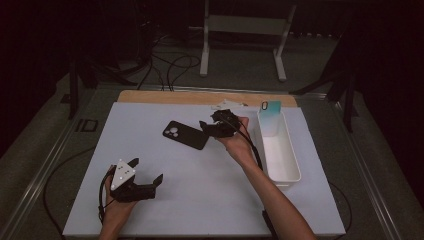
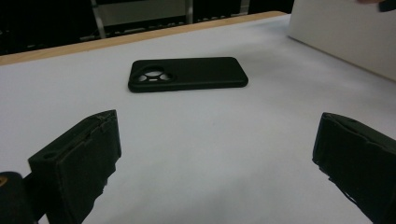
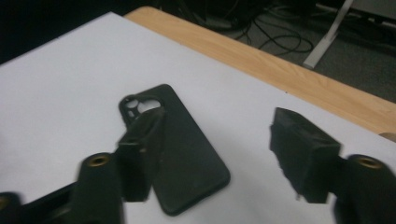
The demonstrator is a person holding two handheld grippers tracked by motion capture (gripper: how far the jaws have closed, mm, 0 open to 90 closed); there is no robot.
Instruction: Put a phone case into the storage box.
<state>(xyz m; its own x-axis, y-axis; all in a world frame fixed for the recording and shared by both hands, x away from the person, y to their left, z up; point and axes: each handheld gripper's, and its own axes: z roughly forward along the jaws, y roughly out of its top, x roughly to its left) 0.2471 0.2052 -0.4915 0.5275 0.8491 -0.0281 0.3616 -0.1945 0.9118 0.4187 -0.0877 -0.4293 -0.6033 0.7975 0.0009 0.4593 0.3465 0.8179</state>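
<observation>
A black phone case (image 1: 185, 134) lies flat on the white mat (image 1: 200, 200), camera cutout toward the left. My right gripper (image 1: 210, 122) hovers just right of it with its jaws apart. In the right gripper view the case (image 3: 187, 158) lies below and between the jaws of the right gripper (image 3: 217, 135), partly behind the left one, with no pad pressing on it. My left gripper (image 1: 147, 170) rests near the front left of the mat, open with nothing in it. In the left gripper view the case (image 2: 187, 73) lies well ahead of that gripper (image 2: 215, 154).
A long white bin (image 1: 287, 172) stands at the right of the mat, with a teal phone case (image 1: 271, 117) leaning upright at its far end. The bin's wall (image 2: 345, 32) also shows in the left gripper view. Small white pieces (image 1: 227, 105) lie by the wooden back edge (image 1: 165, 96).
</observation>
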